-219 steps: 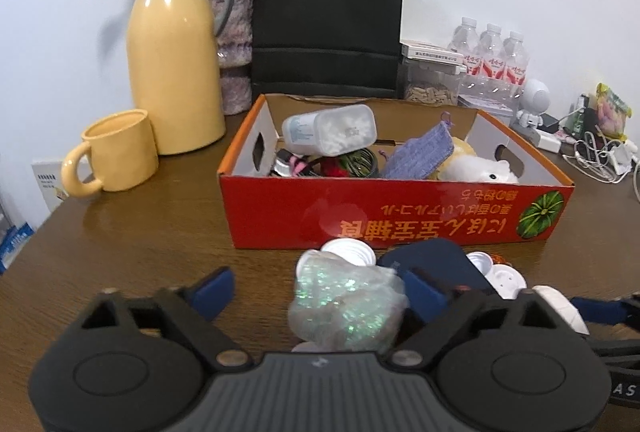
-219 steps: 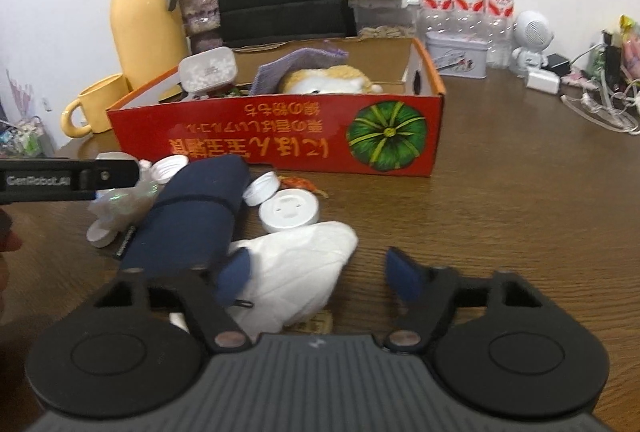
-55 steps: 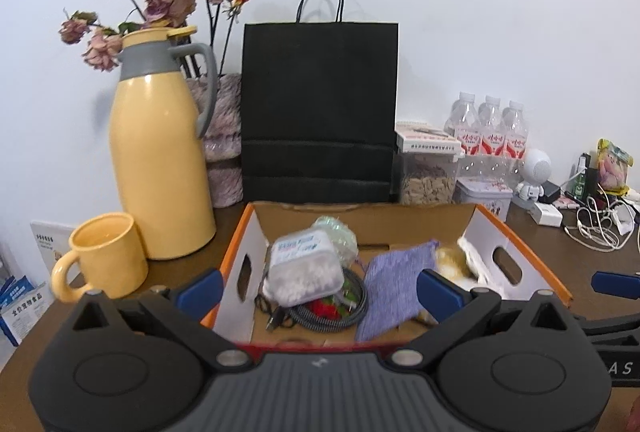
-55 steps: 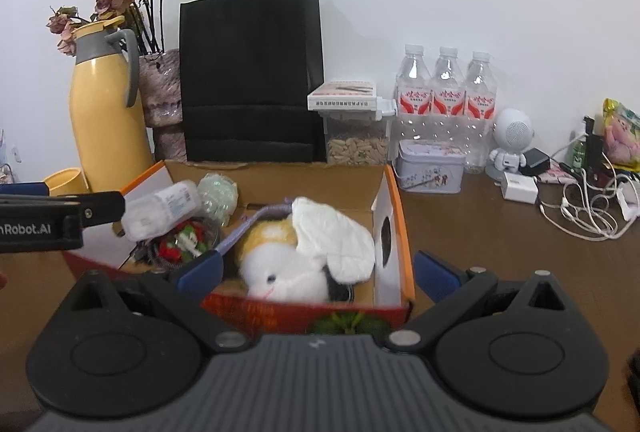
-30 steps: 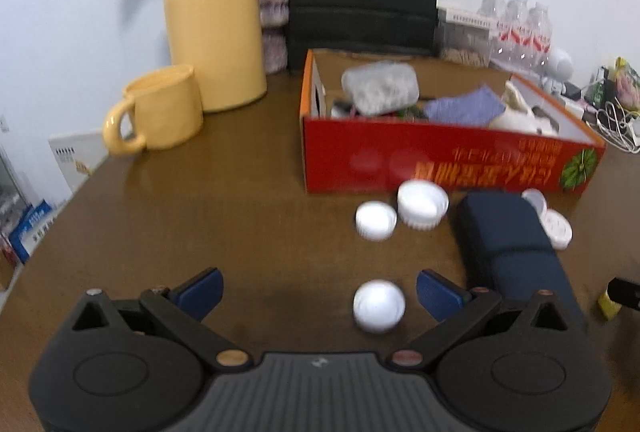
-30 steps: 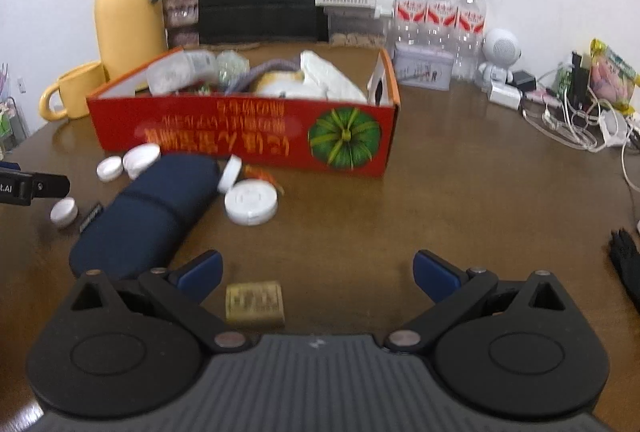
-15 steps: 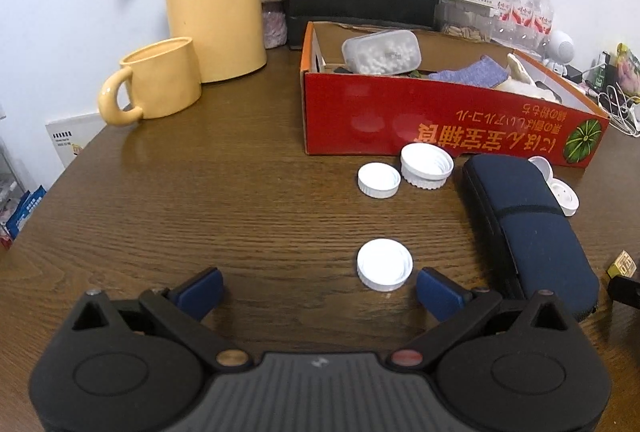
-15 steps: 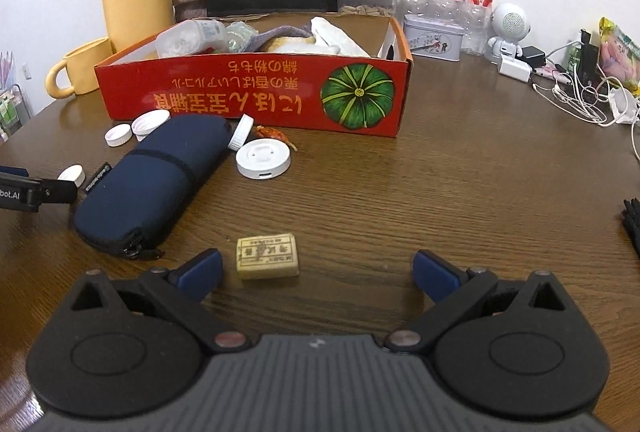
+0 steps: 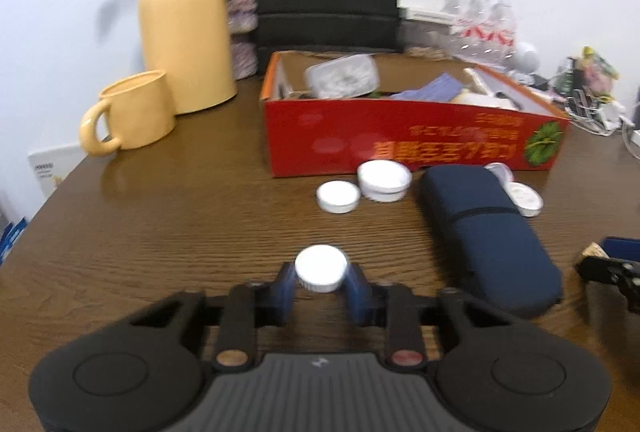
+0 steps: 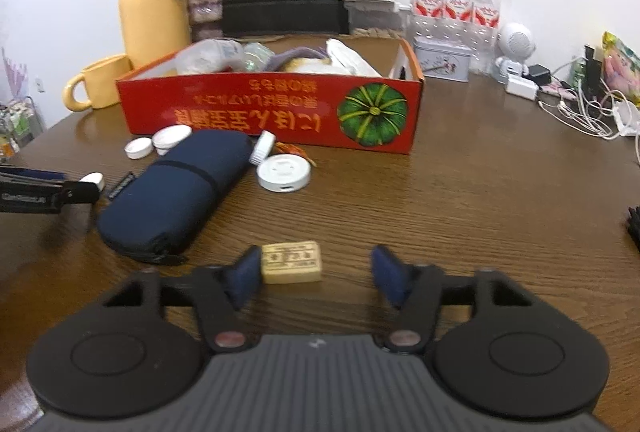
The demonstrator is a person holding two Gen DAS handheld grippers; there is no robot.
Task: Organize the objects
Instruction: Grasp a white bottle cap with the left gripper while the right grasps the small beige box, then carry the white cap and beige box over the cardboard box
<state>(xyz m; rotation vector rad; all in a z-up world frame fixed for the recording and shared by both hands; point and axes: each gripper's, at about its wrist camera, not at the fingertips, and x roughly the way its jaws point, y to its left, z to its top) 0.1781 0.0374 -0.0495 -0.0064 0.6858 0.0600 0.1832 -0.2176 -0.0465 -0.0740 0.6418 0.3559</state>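
Observation:
My left gripper [image 9: 321,282] is closing, and its blue pads press both sides of a small white cap [image 9: 321,268] just above the brown table. In the right wrist view that gripper [image 10: 60,192] shows at the left edge, the cap [image 10: 94,181] at its tip. My right gripper [image 10: 315,261] is closing too. A small yellow block [image 10: 291,262] lies between its jaws, touching the left pad and well apart from the right one. The red cardboard box [image 9: 400,148] holding several items stands behind.
A navy pouch [image 10: 176,188] lies between the two grippers. Two white caps [image 9: 338,196] and a white round disc [image 10: 284,172] sit in front of the box. A yellow mug [image 9: 132,112], thermos [image 9: 184,32], black bag, bottles [image 10: 456,4] and cables [image 10: 580,112] line the back.
Both pairs of jaws have narrowed from wide open. The left pads now grip the white cap. The right jaws have come in around the yellow block.

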